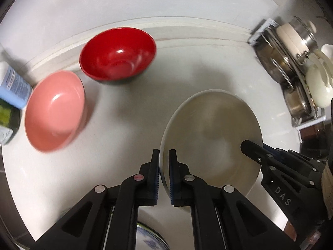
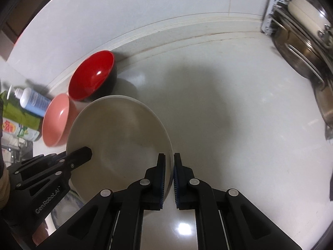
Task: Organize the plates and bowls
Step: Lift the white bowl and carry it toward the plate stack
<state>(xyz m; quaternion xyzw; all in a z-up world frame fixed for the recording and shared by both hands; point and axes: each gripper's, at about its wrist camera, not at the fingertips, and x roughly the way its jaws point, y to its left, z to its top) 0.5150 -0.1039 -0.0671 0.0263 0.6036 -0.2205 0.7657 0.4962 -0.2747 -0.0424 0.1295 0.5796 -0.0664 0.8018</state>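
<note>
Left wrist view: white plate (image 1: pixel 210 137) is gripped at opposite rims by left gripper (image 1: pixel 164 156) and right gripper (image 2: pixel 169 159); pink bowl (image 1: pixel 55 110) and red bowl (image 1: pixel 117 53) remain unsorted on worktop (image 1: pixel 135 120).

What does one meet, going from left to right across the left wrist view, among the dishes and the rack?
pink bowl → red bowl → white bowl, clamped at opposite rims by the left gripper and right gripper → rack of pots
</note>
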